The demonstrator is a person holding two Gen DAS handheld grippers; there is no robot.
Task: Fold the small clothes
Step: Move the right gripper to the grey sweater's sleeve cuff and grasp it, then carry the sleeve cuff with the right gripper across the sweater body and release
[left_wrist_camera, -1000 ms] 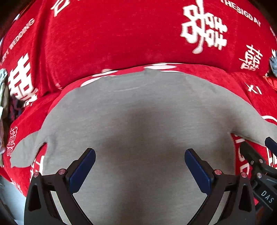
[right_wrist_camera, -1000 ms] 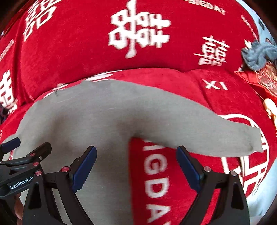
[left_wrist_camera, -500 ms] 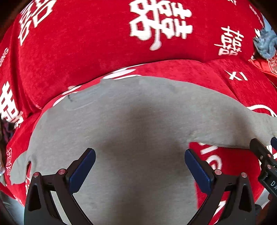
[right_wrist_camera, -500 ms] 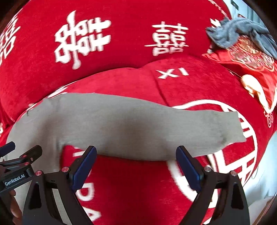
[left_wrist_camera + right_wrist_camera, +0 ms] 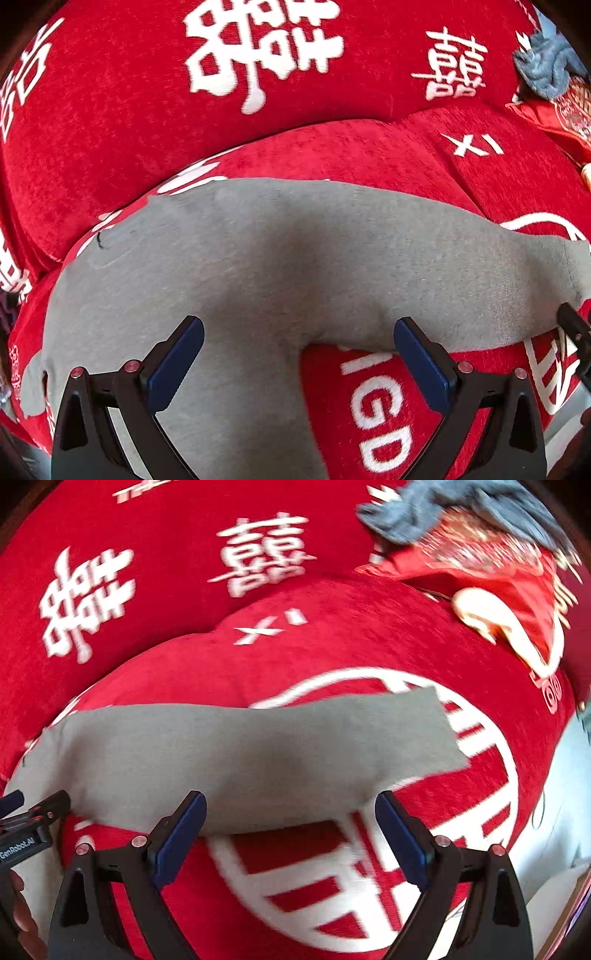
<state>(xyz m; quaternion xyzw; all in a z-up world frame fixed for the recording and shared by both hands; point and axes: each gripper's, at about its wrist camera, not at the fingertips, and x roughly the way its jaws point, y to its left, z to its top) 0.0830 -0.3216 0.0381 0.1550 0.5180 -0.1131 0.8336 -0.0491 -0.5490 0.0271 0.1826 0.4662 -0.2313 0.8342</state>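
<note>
the grey top (image 5: 258, 280) lies flat on the red sofa cover (image 5: 351, 155), body toward the left, one long sleeve (image 5: 258, 753) stretched out to the right w/ its cuff end resting on the white circle print (image 5: 491, 782). both views have swung rightward over the last sec: a sec ago the left gripper (image 5: 299, 362) sat over the middle of the body, now it hangs above the armpit where body meets sleeve, red cover showing under its right finger. the right gripper (image 5: 291, 838) has travelled further, from the body edge out along the sleeve, now over the sleeve's lower edge, cuff well in frame up and right. both grippers have fingers spread wide apart, nothing between them, no cloth pinched yet. the top itself hasn't shifted, still smooth, so no fold is made so far. reads as the person lining up on the right sleeve, prob to pick it near the cuff and lay it across the body as first fold. a crumpled blue-grey garment (image 5: 424, 509) and a red embroidered cloth (image 5: 498, 579) sit well apart at far right of the sofa, likely waiting their turn. right view is a bit blurred, so that gripper looks to be mid-move.
</note>
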